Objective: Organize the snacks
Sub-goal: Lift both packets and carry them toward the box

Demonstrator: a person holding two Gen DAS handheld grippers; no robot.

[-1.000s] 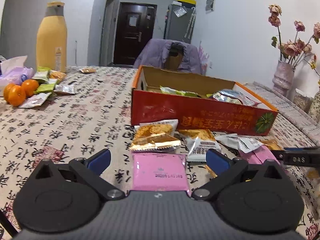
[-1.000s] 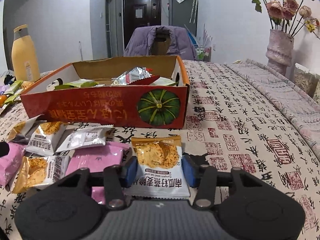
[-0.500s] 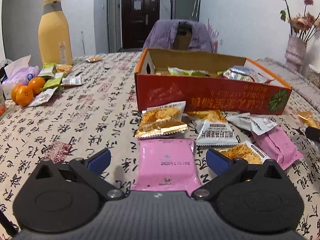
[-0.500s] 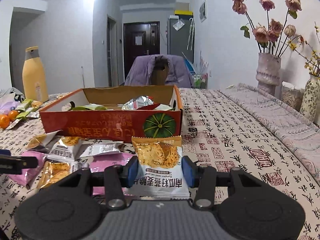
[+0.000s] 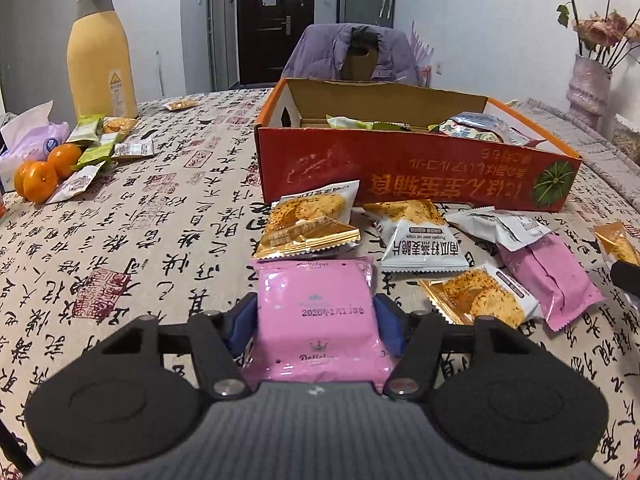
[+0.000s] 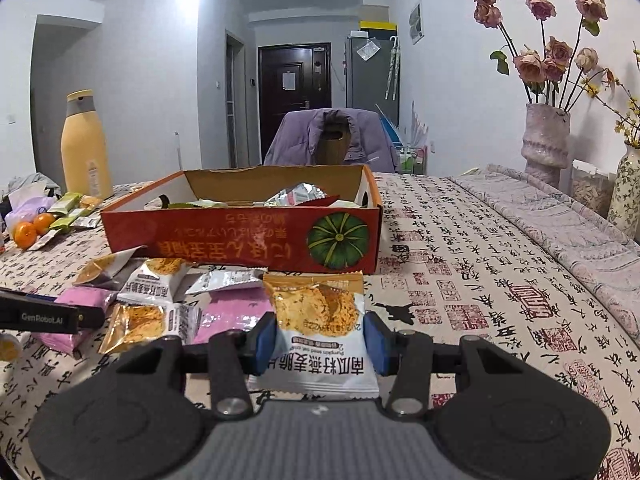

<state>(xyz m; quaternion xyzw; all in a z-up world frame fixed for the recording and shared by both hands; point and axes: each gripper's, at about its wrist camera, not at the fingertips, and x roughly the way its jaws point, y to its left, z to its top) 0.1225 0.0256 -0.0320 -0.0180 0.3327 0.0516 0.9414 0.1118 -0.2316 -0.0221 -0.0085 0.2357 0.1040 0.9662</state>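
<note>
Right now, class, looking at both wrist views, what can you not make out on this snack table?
- Left wrist view: the floor of the red box, hidden by its front wall.
- Left wrist view: the near end of the pink packet, covered by the left tongs, whose jaws have just been closing on it.
- Right wrist view: the left tongs' tips, cut off at the left edge.
- Both views: the yellow bottle label, too small.

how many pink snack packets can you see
2: one pink packet between the left gripper pads, another pink packet lying right of it under a white wrapper. More may be hidden.
</note>
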